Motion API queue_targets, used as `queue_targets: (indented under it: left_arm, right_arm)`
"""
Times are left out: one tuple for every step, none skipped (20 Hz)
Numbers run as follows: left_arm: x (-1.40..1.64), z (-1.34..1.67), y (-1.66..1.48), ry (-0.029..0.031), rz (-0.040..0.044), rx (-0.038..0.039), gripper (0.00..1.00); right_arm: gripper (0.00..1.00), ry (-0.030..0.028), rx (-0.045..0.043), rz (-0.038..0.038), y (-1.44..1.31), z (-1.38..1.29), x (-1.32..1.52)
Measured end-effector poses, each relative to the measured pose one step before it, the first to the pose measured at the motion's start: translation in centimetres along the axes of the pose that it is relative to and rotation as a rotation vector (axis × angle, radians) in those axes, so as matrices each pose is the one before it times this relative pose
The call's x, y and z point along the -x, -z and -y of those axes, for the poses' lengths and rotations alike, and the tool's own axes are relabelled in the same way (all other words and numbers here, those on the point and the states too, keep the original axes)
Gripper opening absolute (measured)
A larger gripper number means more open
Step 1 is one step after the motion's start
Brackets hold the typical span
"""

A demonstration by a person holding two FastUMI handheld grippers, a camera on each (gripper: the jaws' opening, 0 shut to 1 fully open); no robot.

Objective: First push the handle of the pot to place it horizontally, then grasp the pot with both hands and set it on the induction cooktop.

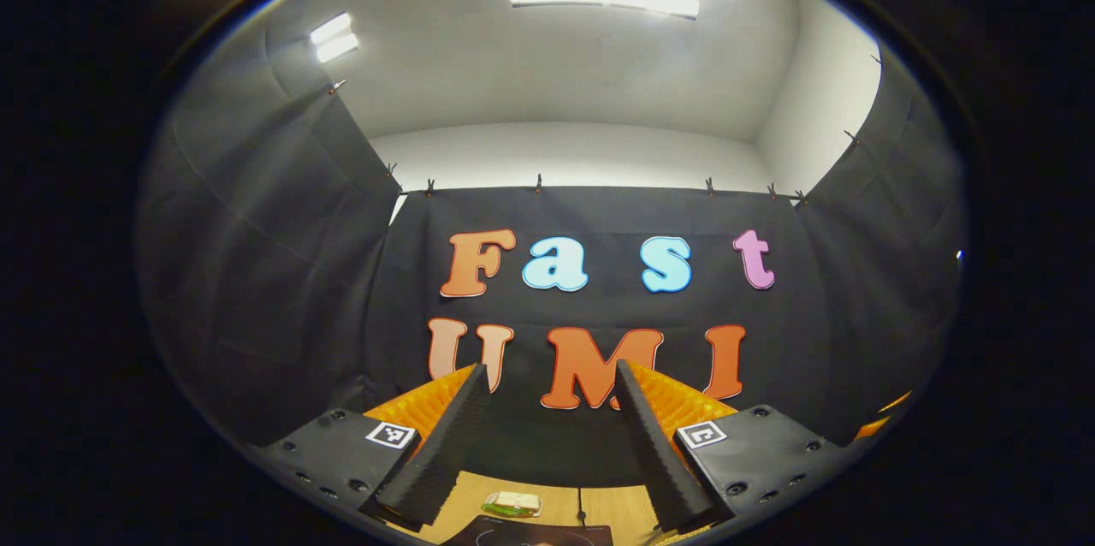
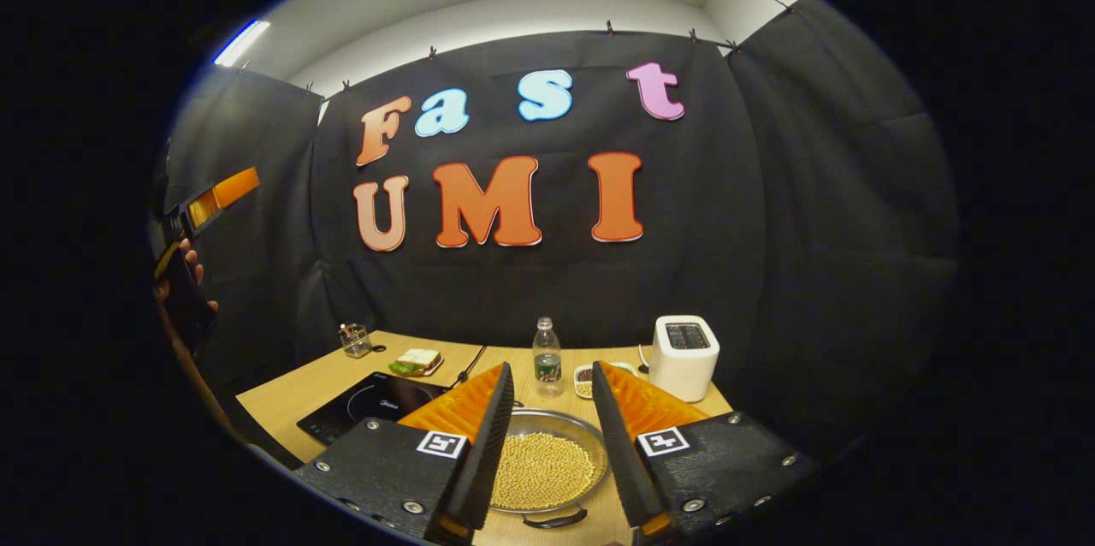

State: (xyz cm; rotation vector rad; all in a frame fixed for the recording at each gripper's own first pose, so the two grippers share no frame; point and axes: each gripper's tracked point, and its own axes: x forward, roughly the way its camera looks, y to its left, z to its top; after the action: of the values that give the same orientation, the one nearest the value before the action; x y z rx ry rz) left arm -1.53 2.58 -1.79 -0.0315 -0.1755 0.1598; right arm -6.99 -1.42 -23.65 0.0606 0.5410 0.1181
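— What do you see along the back of your light wooden table [image 2: 282, 396]?

— A clear plastic water bottle [image 2: 547, 355] near the middle, with a small white dish of dark bits [image 2: 585, 381] just beside it. Your boxy white toaster [image 2: 683, 356] stands to its right.

— And on the left?

— A sandwich on a small plate [image 2: 417, 361], and a small clear glass cup [image 2: 354, 341] past it near the corner.
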Motion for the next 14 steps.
queue_targets:
  left_arm:
    - [-0.135,-0.069,0.254,-0.00192,-0.00793,-0.00223,0.95]
    - [-0.074,-0.164,0.298,-0.00442,-0.00856,-0.00157,0.95]
    - [-0.117,-0.102,0.427,-0.00316,-0.01270,-0.00020,0.95]
    - [-0.114,0.076,0.435,0.00073,-0.01125,0.00196,0.95]
    - [-0.035,-0.071,0.297,-0.00129,-0.00797,0.00158,0.96]
    - [-0.028,-0.123,0.209,-0.00408,-0.00385,-0.00320,0.95]
    - [0.074,-0.258,0.293,-0.00590,-0.00302,-0.00637,0.94]
    - [-0.020,-0.138,0.367,-0.00458,-0.00534,-0.00676,0.95]
    - [-0.025,0.033,0.446,0.00087,-0.00851,-0.00399,0.94]
    - [-0.008,0.140,0.573,0.00486,-0.01423,0.00105,0.94]
    - [-0.117,0.172,0.380,0.00763,-0.01474,0.00454,0.95]
    - [-0.120,-0.022,0.330,0.00270,-0.01062,0.00373,0.96]
    - [-0.074,-0.211,0.210,-0.00356,-0.00732,-0.00002,0.94]
    - [-0.149,-0.191,0.151,-0.00428,-0.00413,-0.00140,0.94]
  right_arm:
    - [0.55,-0.00888,-0.00151,-0.03585,1.273,-0.135,-0.207]
    - [0.49,-0.01179,0.00130,-0.04336,1.617,-0.212,-0.073]
    - [0.46,-0.01088,-0.00151,-0.04639,1.462,-0.171,-0.214]
    - [0.41,-0.01190,-0.00701,-0.04452,1.445,-0.243,-0.329]
    - [0.38,-0.01299,-0.01175,-0.04405,1.204,-0.297,-0.412]
    - [0.31,-0.01139,-0.01494,-0.04440,1.293,-0.071,-0.388]
    - [0.27,-0.00586,-0.01553,-0.04724,1.222,-0.018,-0.356]
    - [0.19,-0.00269,-0.01608,-0.04431,1.612,0.095,-0.329]
    - [0.16,-0.00421,-0.02012,-0.04880,1.286,-0.051,-0.560]
    - [0.11,-0.01592,-0.02041,-0.05596,1.394,-0.303,-0.497]
    - [0.09,-0.02946,-0.02441,-0.04951,1.240,-0.564,-0.376]
    - [0.06,-0.02423,-0.01918,-0.03879,1.109,-0.470,-0.193]
    - [0.04,-0.01335,-0.01193,-0.02498,0.746,-0.312,-0.382]
    - [0.02,0.00212,-0.00472,-0.01190,0.516,0.121,-0.532]
